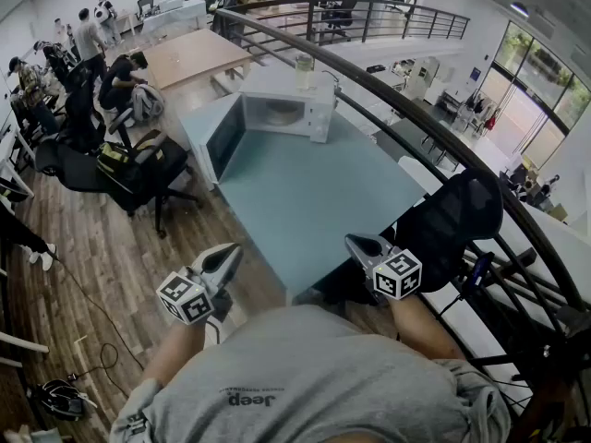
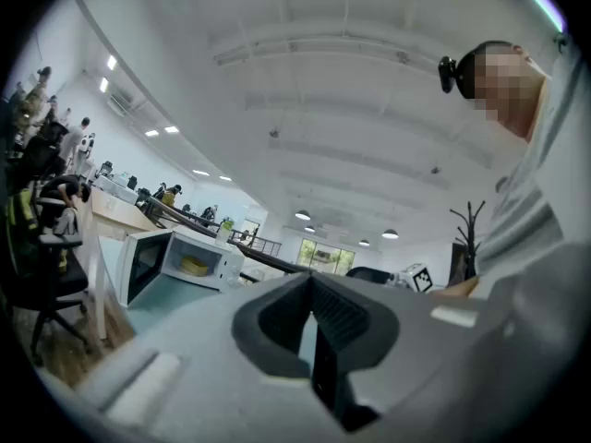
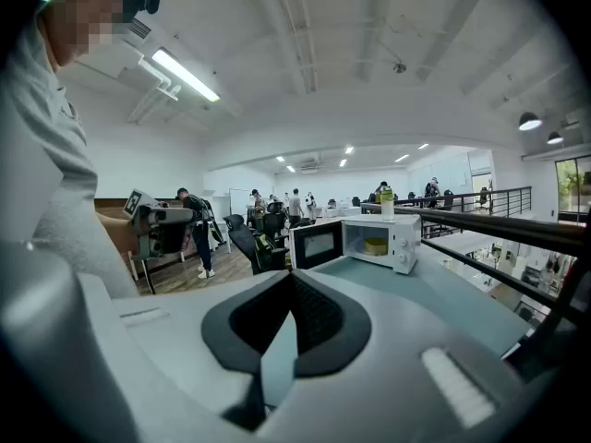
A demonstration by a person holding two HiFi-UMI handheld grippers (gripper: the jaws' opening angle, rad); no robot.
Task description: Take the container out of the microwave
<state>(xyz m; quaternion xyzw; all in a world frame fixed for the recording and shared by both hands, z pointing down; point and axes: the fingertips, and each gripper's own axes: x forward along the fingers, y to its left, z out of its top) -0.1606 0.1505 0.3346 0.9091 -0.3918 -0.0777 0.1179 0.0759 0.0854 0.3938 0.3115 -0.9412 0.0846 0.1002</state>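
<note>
Yellow round container (image 1: 282, 113) sits inside the white microwave oven (image 1: 319, 109) at the upper middle of the frame, on the far end of the pale teal bench (image 1: 305, 201); the dark-windowed door (image 1: 224, 137) stands swung wide to the left, so the cavity is free for a reach. You hold the left hand-held gripper (image 1: 228, 253) and the right hand-held gripper (image 1: 356, 242) low in the frame, close to your body, well apart from the oven; both have jaws pressed together on nothing, likely a resting carry; one must spread before it can take the container.
</note>
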